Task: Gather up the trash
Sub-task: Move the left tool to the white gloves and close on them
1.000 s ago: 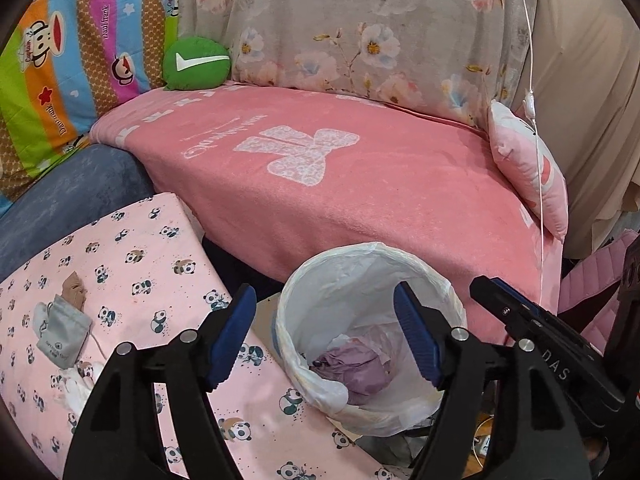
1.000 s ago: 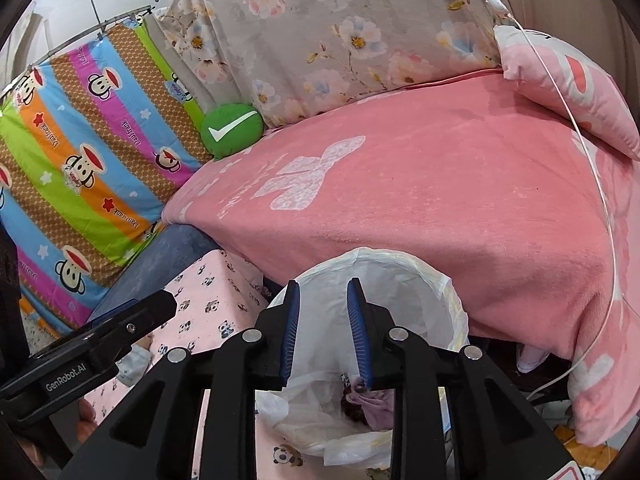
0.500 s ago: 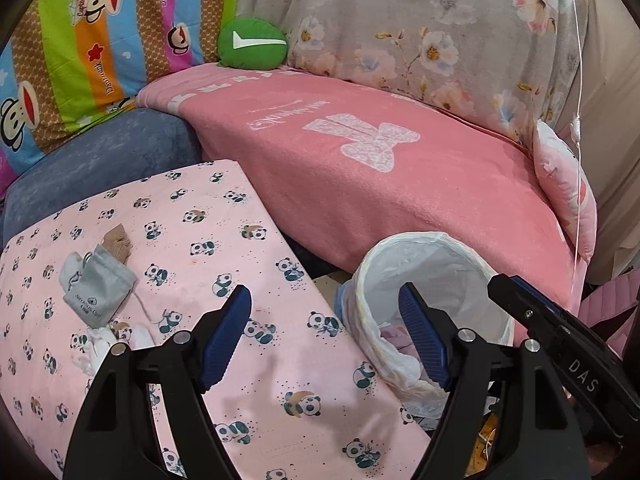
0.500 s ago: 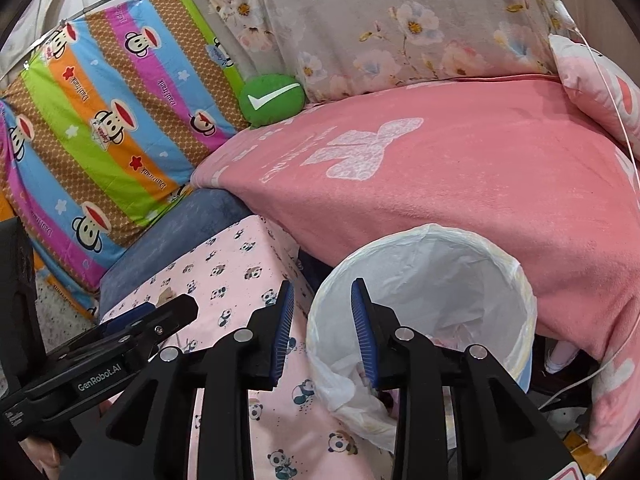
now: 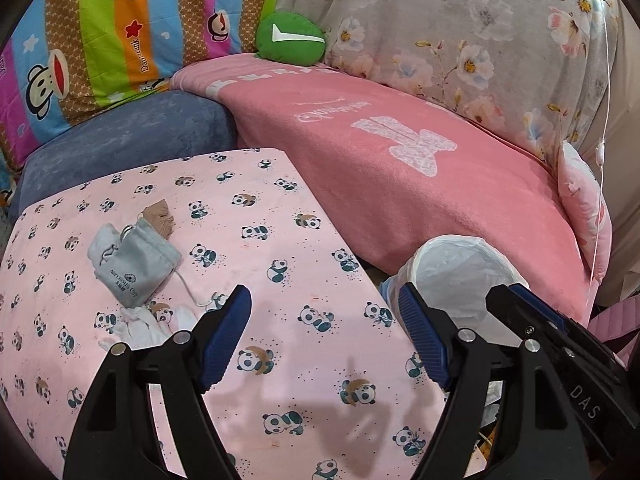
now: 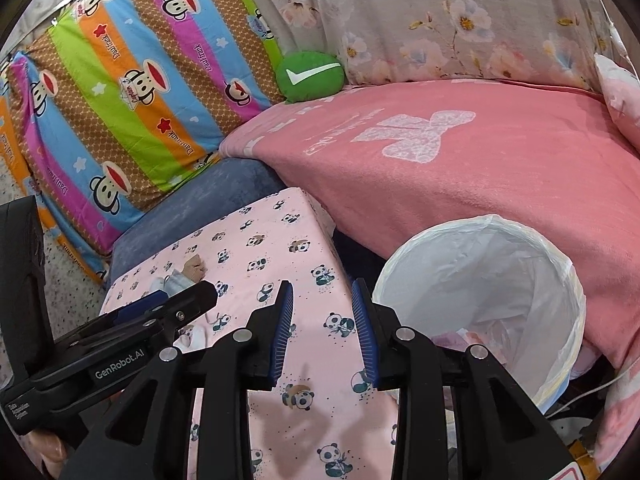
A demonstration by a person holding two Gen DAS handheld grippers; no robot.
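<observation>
Trash is lying on the panda-print worktop in my left wrist view: a grey pouch, brown scrap and white tissue, while the left gripper is hovering, jaws wide apart, empty. My right wrist view is showing the right gripper, jaws narrowly apart and empty, beside the lined bin.

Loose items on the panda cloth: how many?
3, clustered at its left: a grey pouch, a brown scrap touching its far edge, and white tissue nearer the camera. More may hide behind the fingers.
</observation>
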